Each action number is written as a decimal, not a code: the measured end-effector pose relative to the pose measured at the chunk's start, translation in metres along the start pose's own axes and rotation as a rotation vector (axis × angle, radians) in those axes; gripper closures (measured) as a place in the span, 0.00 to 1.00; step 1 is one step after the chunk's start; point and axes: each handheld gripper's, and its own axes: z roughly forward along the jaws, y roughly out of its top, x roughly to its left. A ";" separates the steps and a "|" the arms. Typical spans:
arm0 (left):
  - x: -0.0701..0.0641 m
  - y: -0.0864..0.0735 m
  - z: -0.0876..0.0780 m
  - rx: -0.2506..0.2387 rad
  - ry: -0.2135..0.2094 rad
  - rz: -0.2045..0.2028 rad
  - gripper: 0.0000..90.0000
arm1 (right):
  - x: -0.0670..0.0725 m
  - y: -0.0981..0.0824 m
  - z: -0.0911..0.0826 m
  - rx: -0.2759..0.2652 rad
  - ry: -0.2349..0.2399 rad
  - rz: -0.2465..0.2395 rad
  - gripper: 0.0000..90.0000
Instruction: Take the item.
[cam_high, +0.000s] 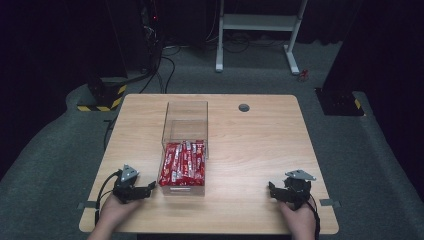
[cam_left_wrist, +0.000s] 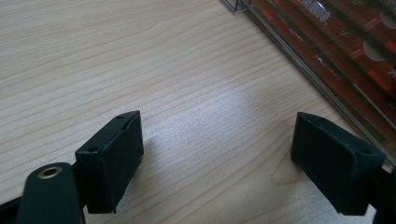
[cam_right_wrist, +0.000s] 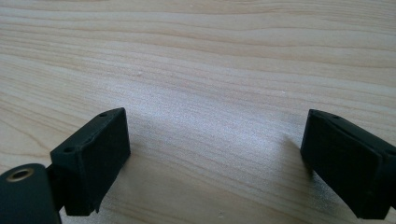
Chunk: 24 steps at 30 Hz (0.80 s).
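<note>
**Both grippers parked, box nearer the left**

Left gripper (cam_high: 134, 189) and right gripper (cam_high: 286, 192) are seen resting at the near table (cam_high: 260, 140) edge, jaws spread apart, nothing held. The clear box (cam_high: 185, 150) of red sachets (cam_high: 184, 164) is found just right of the left gripper, its long axis running away from the person.

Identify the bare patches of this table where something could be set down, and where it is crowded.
Free: the wide wood between the clear box of red packets and the right gripper, up to the round hole. Crowded: the narrow strip between the left gripper and the box.
</note>
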 end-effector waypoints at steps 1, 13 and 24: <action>0.000 0.000 0.000 0.000 0.001 -0.001 0.19 | 0.000 0.000 0.000 0.000 0.001 -0.001 0.09; 0.000 0.000 -0.001 -0.001 0.001 0.001 0.19 | 0.000 0.000 0.000 -0.001 0.005 -0.005 0.09; 0.001 0.000 0.000 -0.002 0.000 -0.001 0.19 | 0.000 -0.001 0.000 -0.002 0.011 -0.007 0.09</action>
